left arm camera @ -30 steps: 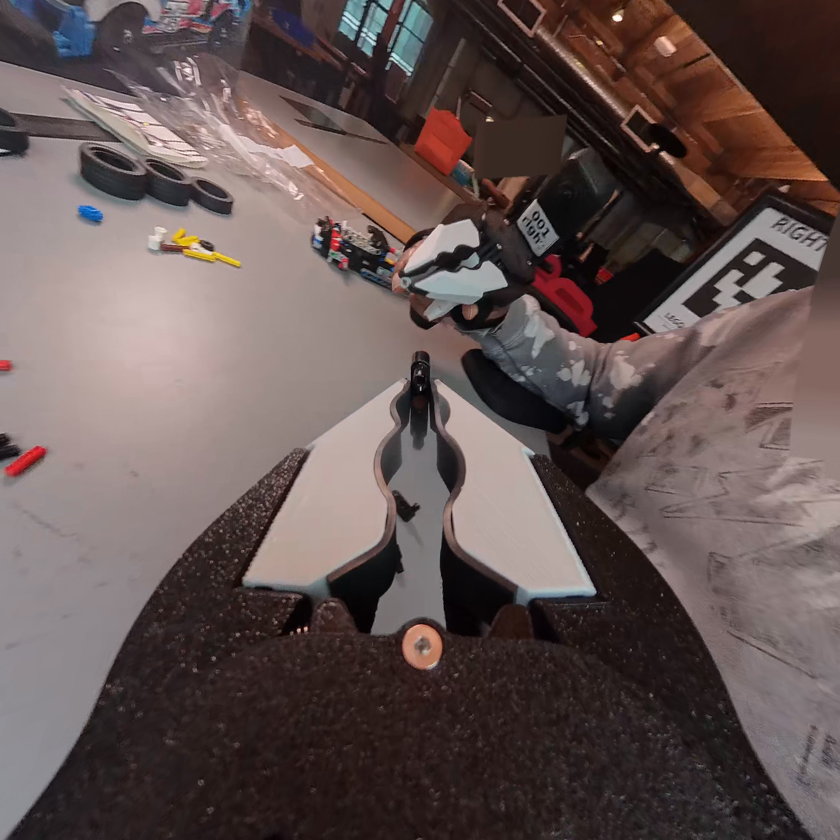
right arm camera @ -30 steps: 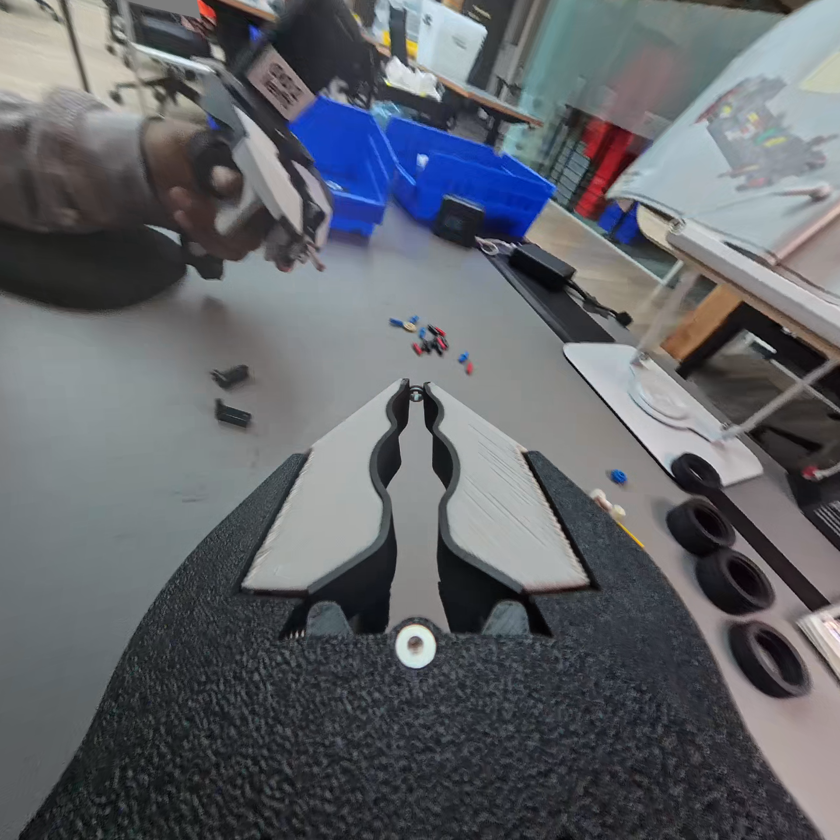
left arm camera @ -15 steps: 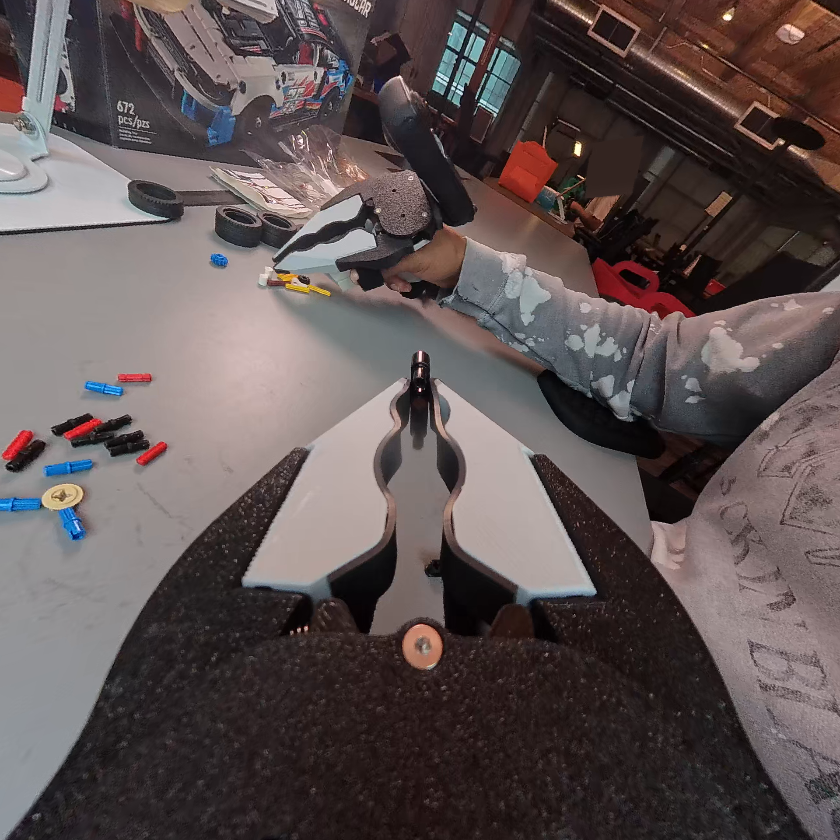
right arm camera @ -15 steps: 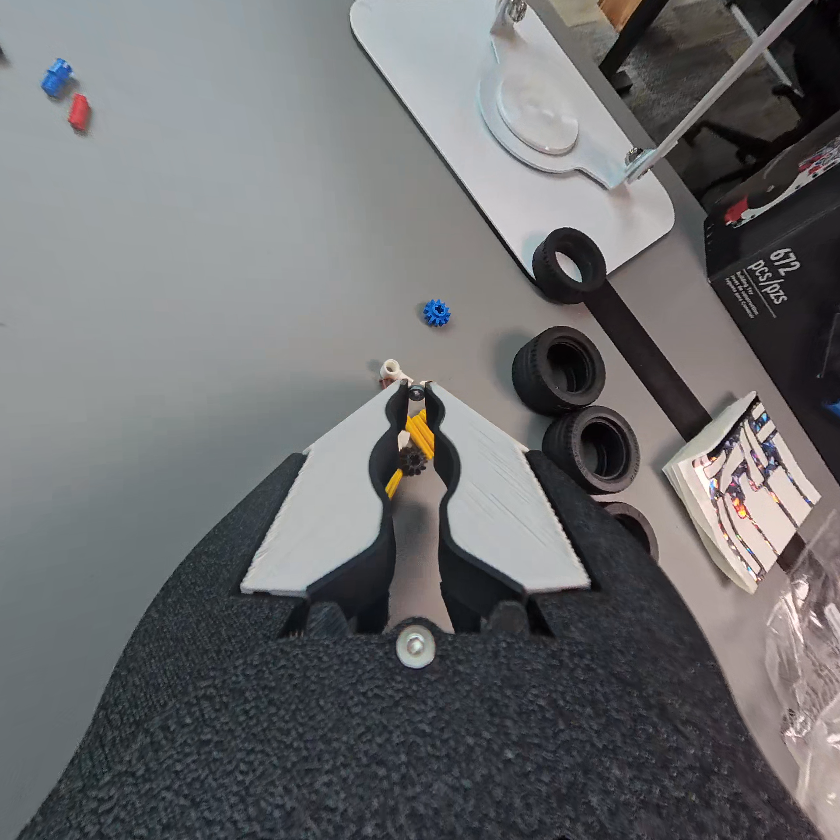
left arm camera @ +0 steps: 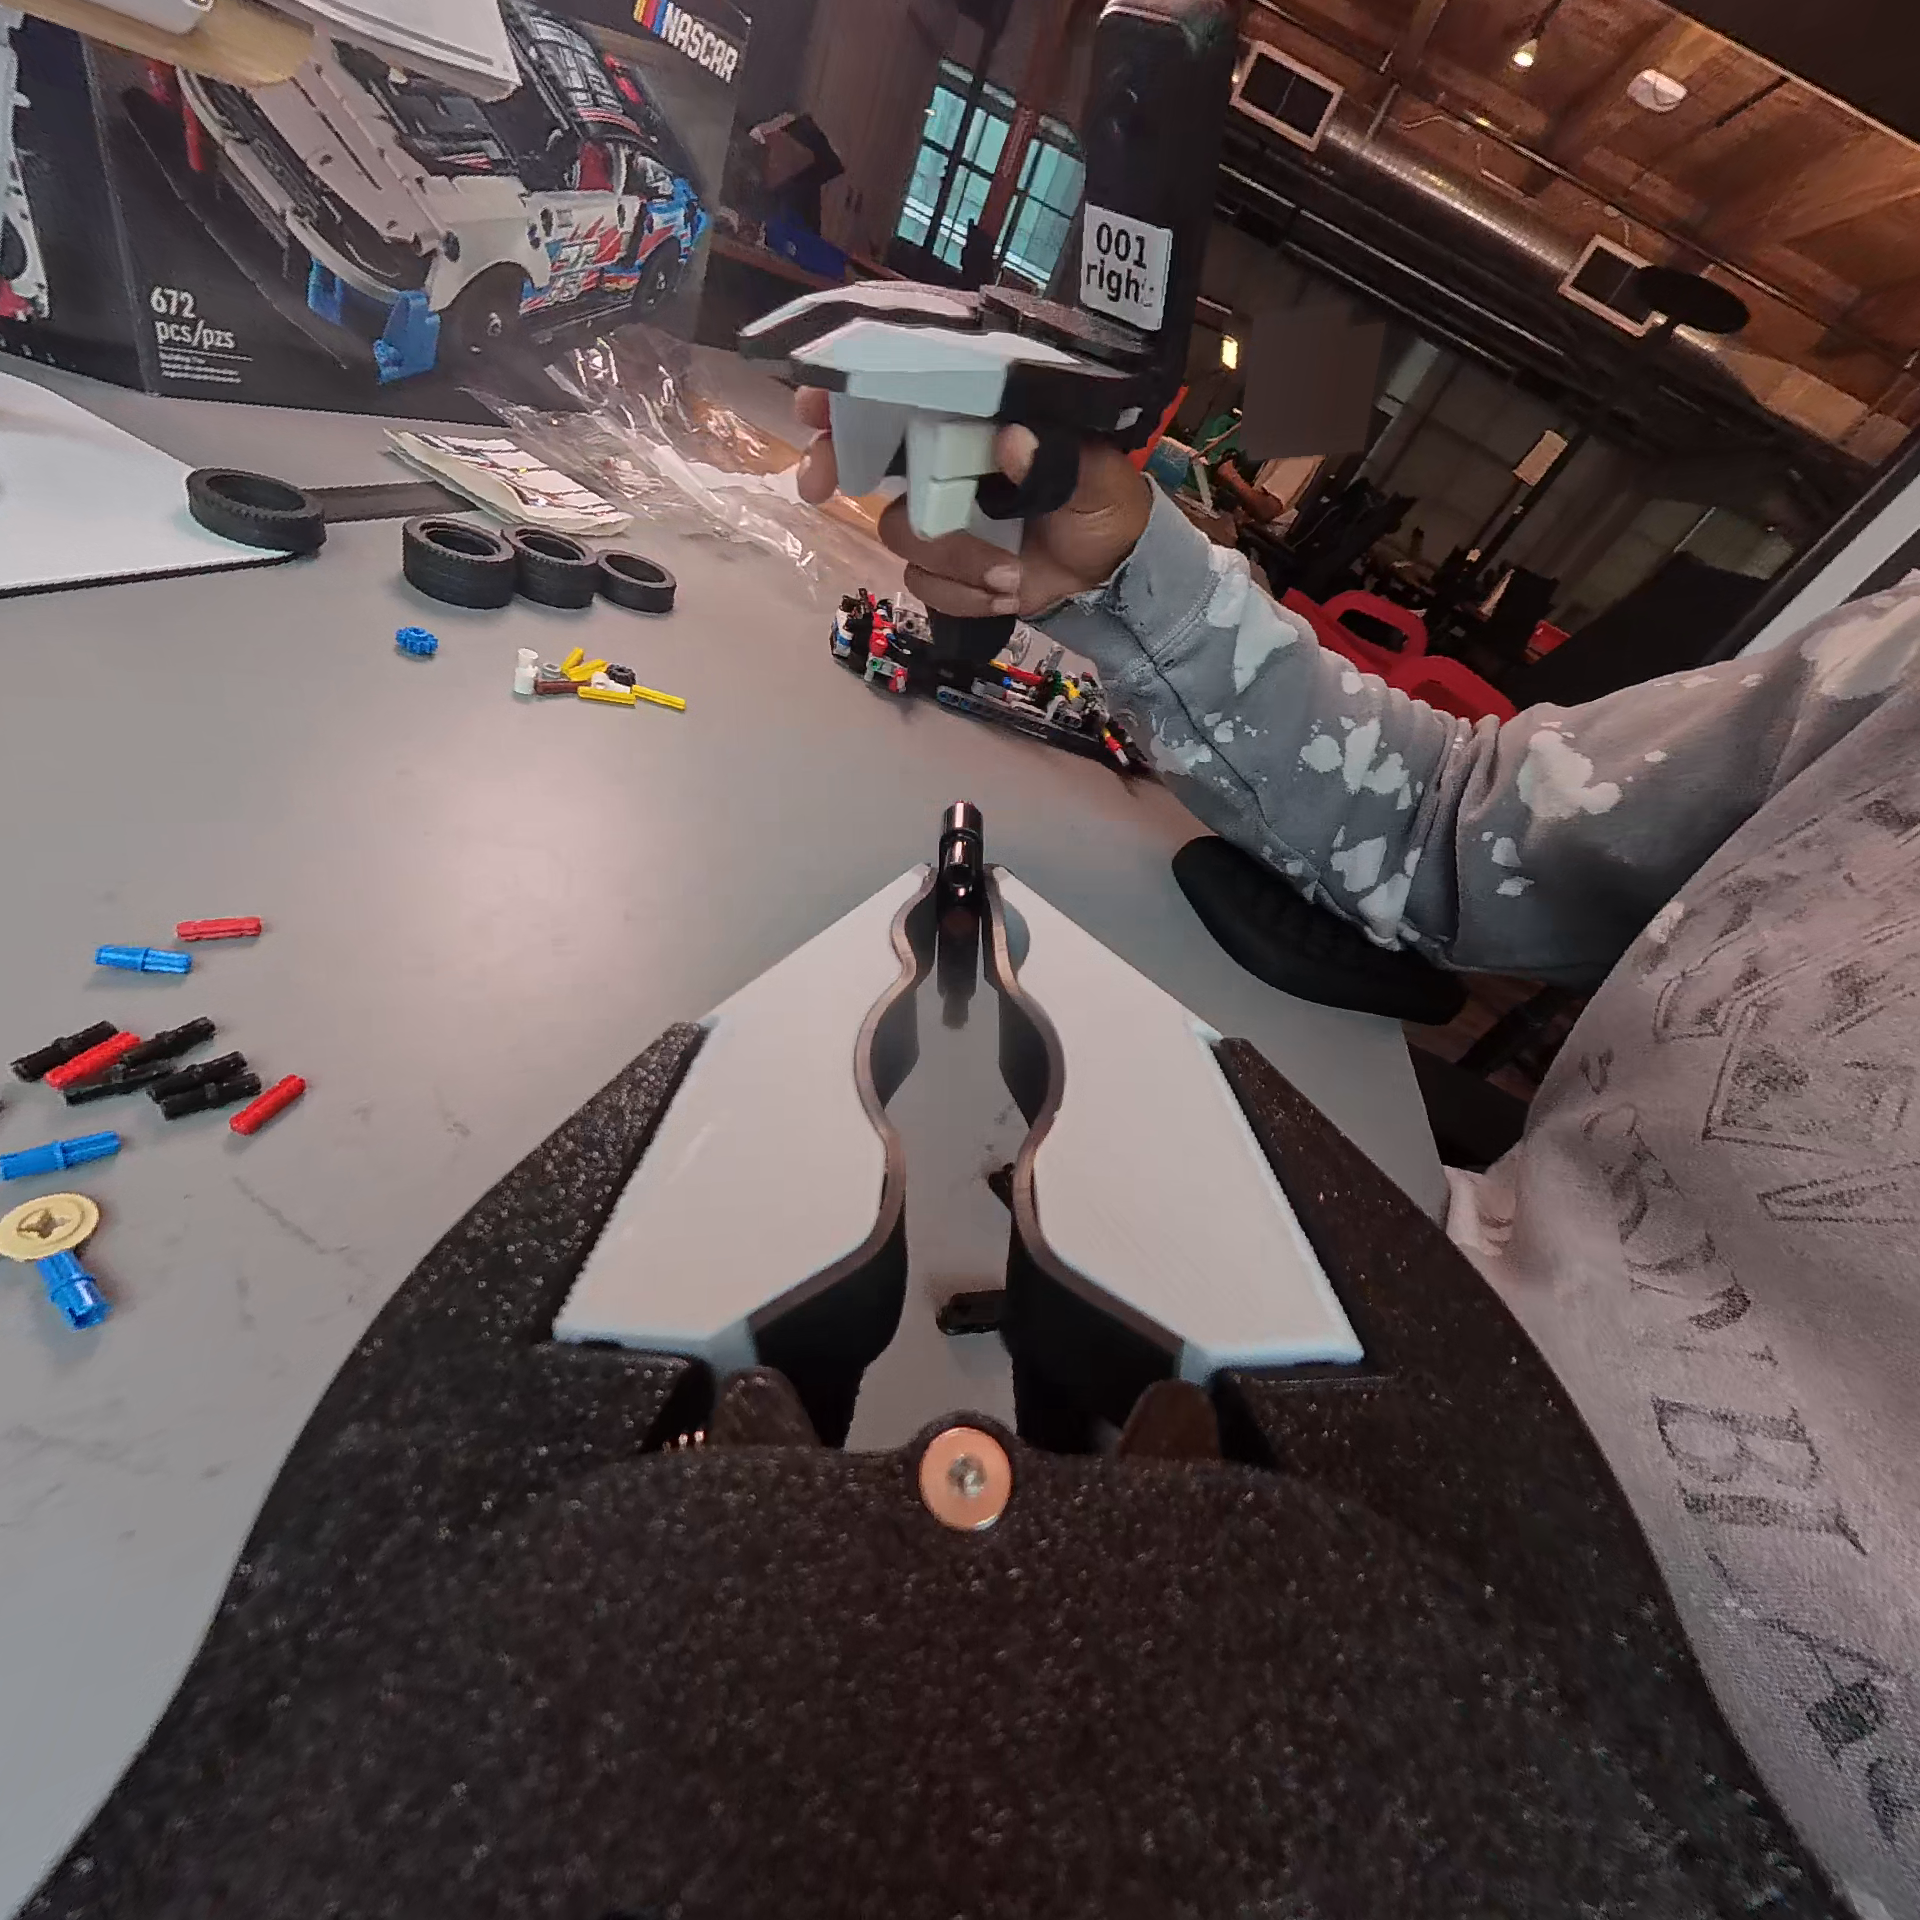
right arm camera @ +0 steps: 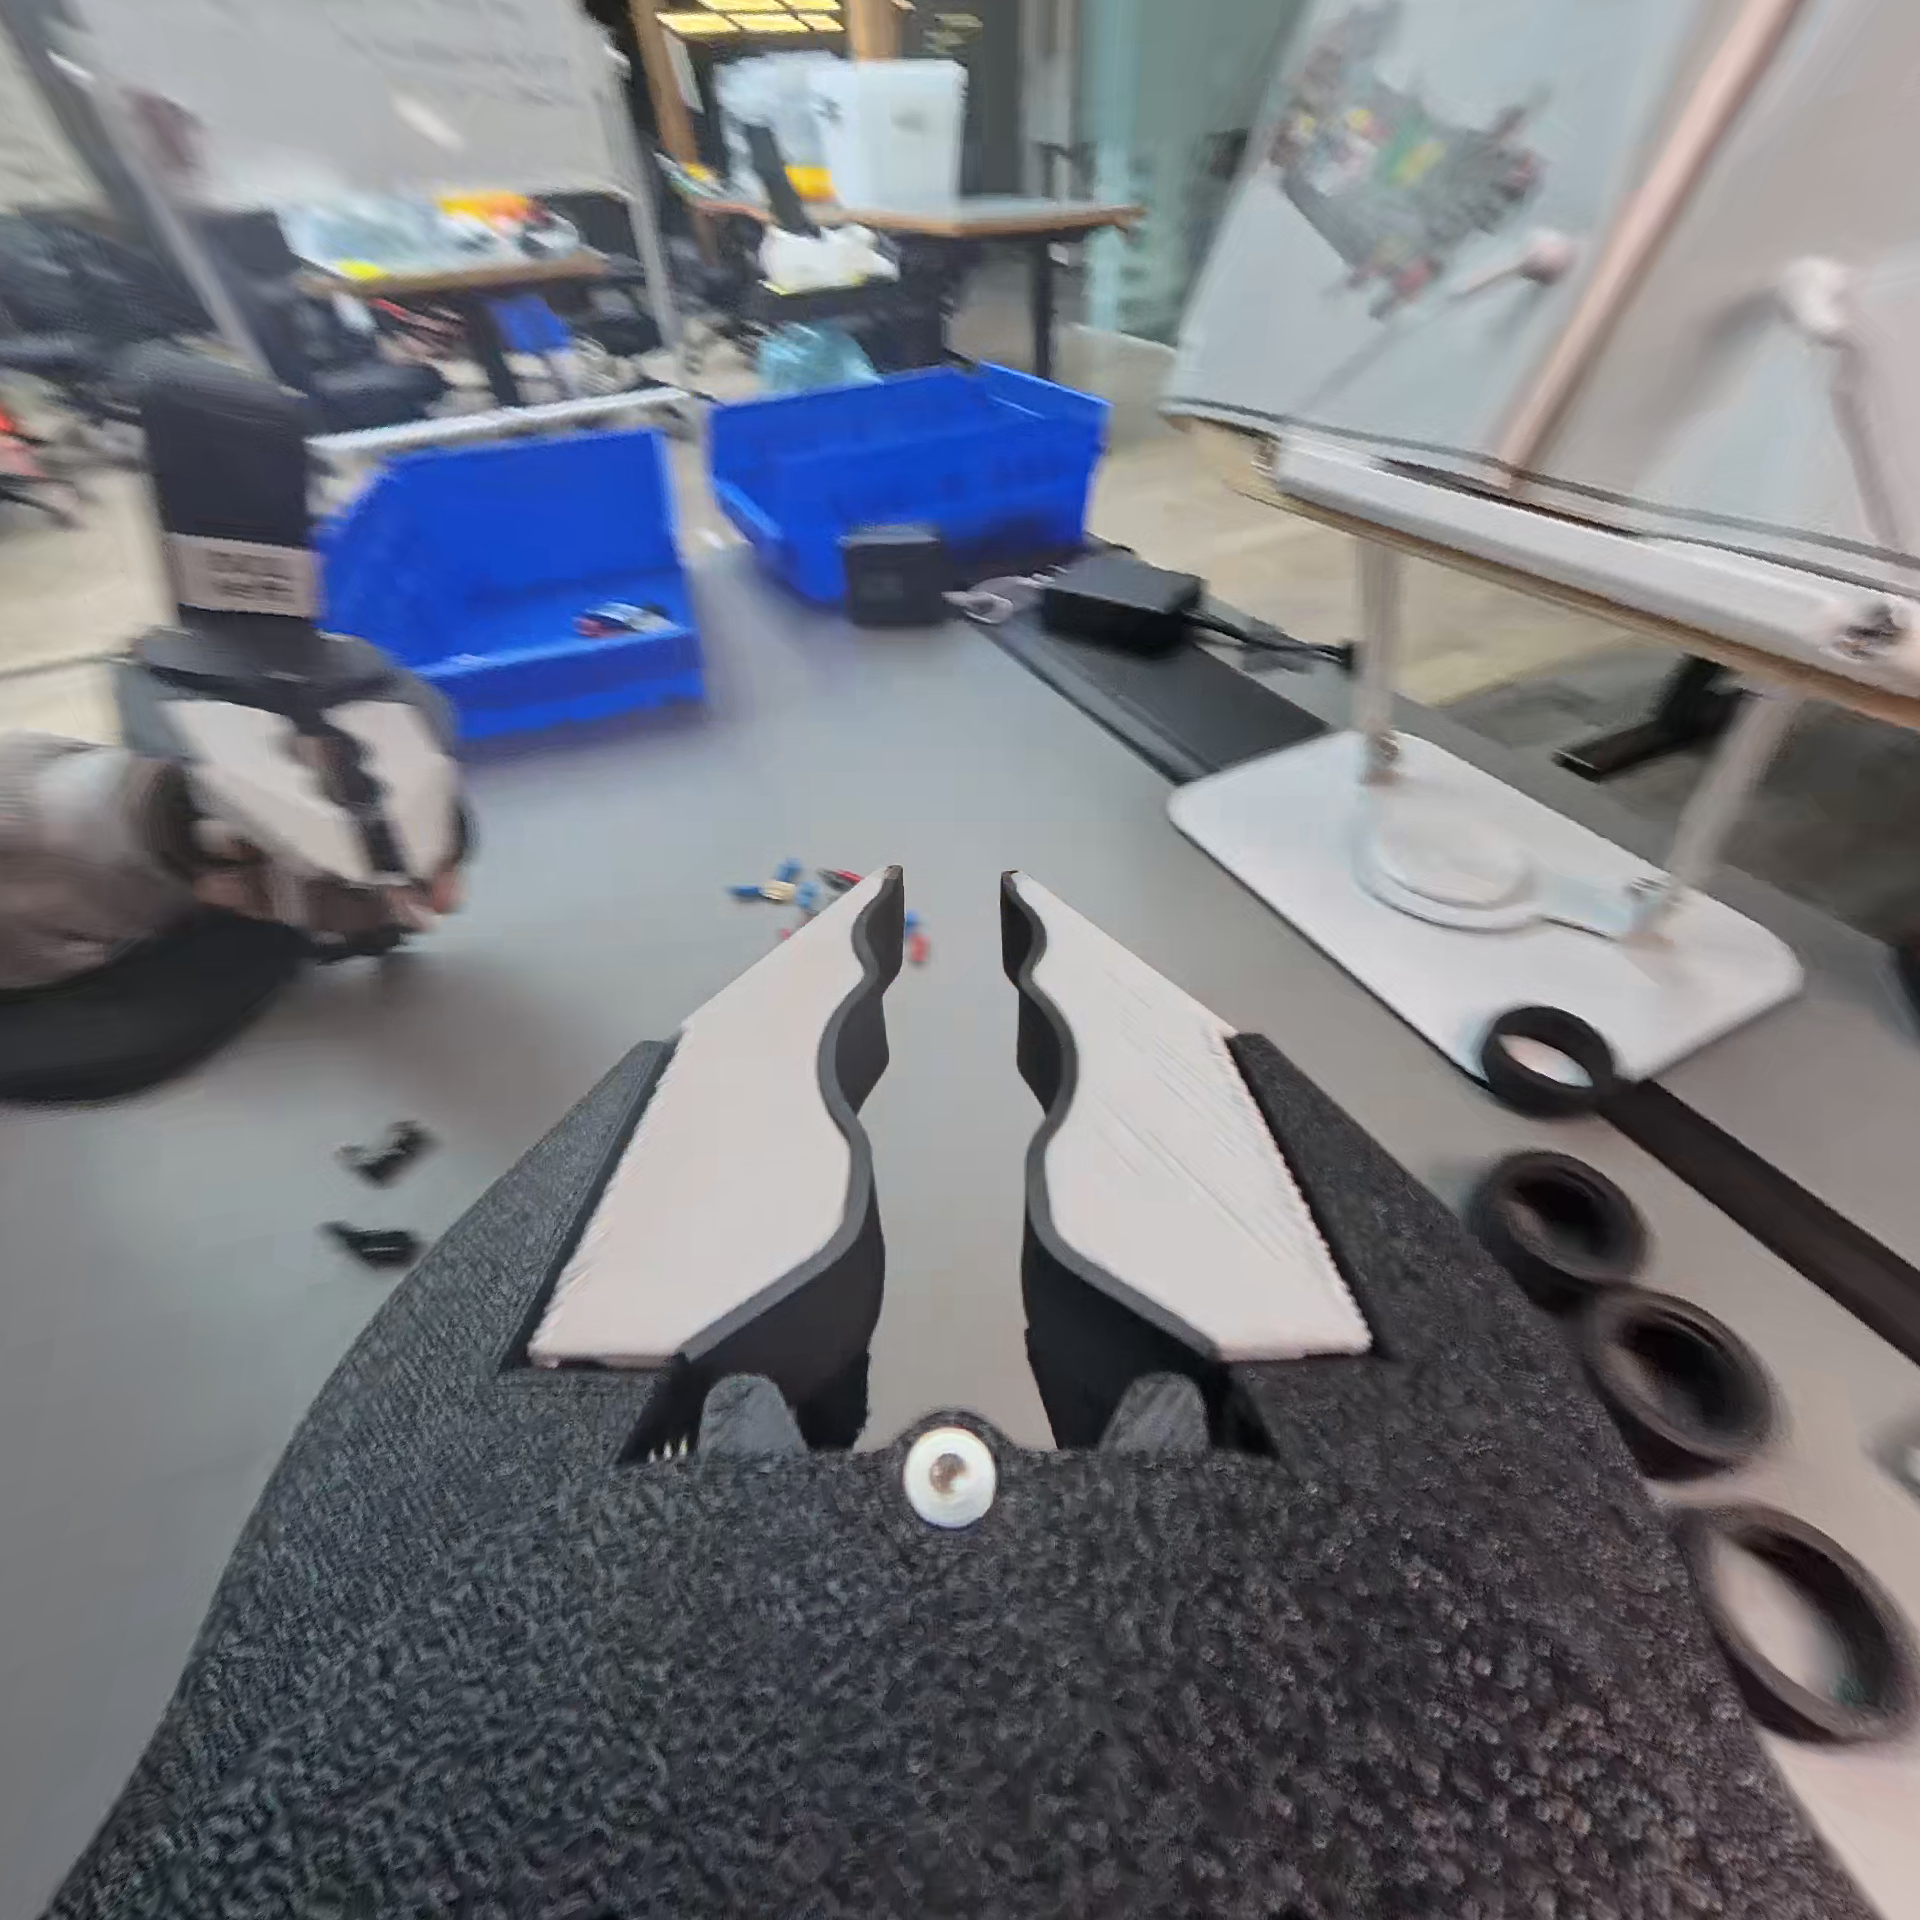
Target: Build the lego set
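My left gripper (left arm camera: 957, 878) is shut on a small black pin (left arm camera: 961, 831) that sticks out past its tips, above the grey table (left arm camera: 520, 862). My right gripper (right arm camera: 951, 894) is open and empty; in the left wrist view it (left arm camera: 883, 353) is held raised in a hand above a partly built chassis (left arm camera: 977, 681). A small pile of yellow and white parts (left arm camera: 597, 681) and a blue gear (left arm camera: 416, 641) lie left of the chassis. The left gripper also shows blurred in the right wrist view (right arm camera: 312, 790).
Red, blue and black pins (left arm camera: 156, 1070) and a tan disc (left arm camera: 47, 1226) lie at left. Three tyres (left arm camera: 535, 566), another tyre (left arm camera: 255, 509), a sticker sheet (left arm camera: 499, 478) and the set box (left arm camera: 364, 187) stand behind. Blue bins (right arm camera: 499, 582), a white stand base (right arm camera: 1455, 894) and two black parts (right arm camera: 379, 1153) show. One gripper's finger ends stand about 20 cm off the other's. The right gripper is farther from the tan disc (left arm camera: 47, 1226), some 25 cm, than the left, some 15 cm. The right camera catches it too, in the right wrist view (right arm camera: 771, 885).
My right gripper has opened, lifted away from the yellow parts pile and swung level above the table. My left gripper still holds the black pin and has turned slightly.
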